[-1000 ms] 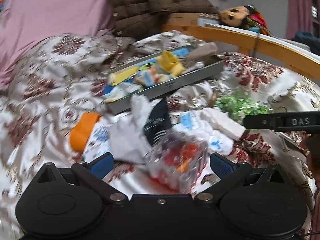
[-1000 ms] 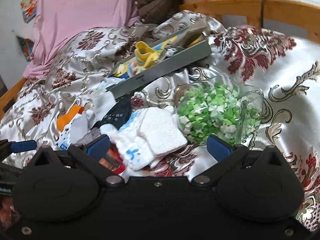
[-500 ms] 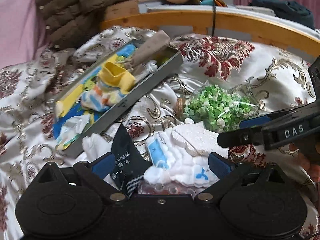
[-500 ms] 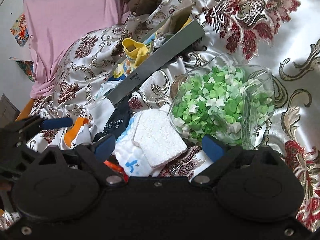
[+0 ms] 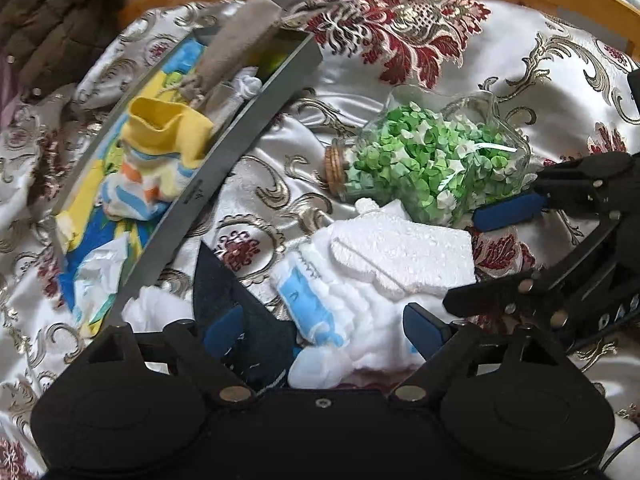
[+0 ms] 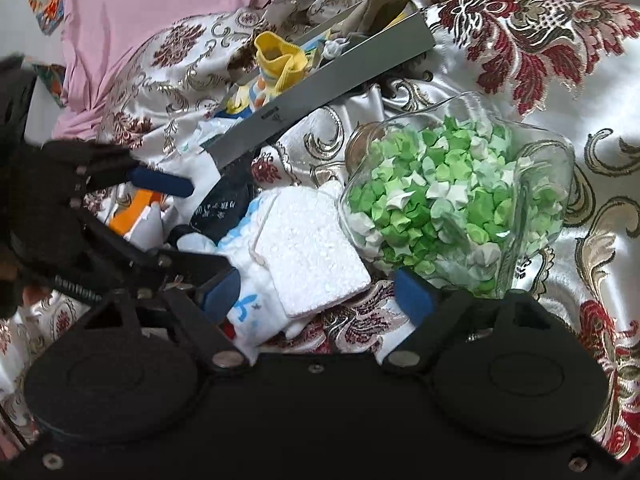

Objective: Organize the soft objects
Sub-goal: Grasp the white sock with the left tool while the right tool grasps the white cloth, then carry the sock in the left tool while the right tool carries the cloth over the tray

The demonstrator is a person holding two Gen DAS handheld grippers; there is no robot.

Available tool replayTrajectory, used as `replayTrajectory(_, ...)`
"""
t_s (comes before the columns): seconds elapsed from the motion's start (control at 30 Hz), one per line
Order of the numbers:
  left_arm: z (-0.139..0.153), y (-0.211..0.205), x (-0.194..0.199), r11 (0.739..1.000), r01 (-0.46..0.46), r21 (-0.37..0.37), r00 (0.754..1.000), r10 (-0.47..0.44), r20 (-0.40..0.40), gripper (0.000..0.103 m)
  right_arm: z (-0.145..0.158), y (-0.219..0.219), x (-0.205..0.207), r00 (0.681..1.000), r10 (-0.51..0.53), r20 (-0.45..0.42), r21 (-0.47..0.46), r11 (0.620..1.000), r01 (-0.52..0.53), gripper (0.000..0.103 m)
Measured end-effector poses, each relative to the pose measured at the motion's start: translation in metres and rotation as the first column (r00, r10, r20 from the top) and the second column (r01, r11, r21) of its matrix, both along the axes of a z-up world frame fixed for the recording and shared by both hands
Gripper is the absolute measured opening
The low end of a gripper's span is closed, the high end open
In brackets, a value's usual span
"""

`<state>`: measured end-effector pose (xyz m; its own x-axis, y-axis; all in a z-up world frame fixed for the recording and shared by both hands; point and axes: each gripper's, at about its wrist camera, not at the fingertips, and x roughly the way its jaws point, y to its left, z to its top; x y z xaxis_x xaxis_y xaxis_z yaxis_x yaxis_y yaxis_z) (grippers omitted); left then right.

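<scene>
On the bed, covered with a satin floral bedspread [image 5: 400, 92], both tongs come together over a small pile of soft things. The left gripper [image 5: 324, 330] is wide open and its jaws are closing; between them lie a dark navy sock [image 5: 224, 292] and a white fluffy cloth with blue print [image 5: 340, 308], but the pads do not press on them. The right gripper [image 6: 320, 292] is also open and closing, with a white terry pad [image 6: 308, 256] between its jaws, not gripped. The pad lies on the fluffy cloth, just beside a glass jar of green paper stars [image 6: 452, 200]. Behind stands a grey tray [image 5: 224, 184] holding a yellow sock [image 5: 168, 128].
</scene>
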<state>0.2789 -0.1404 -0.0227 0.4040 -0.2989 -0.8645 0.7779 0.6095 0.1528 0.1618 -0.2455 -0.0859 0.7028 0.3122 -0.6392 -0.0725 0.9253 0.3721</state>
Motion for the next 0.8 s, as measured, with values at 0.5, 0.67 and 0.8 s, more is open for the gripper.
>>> replayTrajectory(0.5,-0.014,-0.027,0.020,0.988,0.099,0.115,0.983,-0.080,-0.163,0.052,-0.015,0.014,0.021,0.999,0.040,-0.019,-0.062,0.997,-0.041,0.051)
replayTrajectory(0.67,-0.024,-0.032,0.017,0.988,0.107,0.115,0.978,-0.084,-0.190,0.038,-0.017,0.016,0.024,0.999,0.051,-0.018,-0.071,0.996,-0.053,0.047)
replayTrajectory(0.8,-0.024,-0.034,0.014,0.988,0.104,0.116,0.980,-0.081,-0.184,0.027,-0.018,0.017,0.026,0.998,0.053,-0.020,-0.071,0.996,-0.055,0.046)
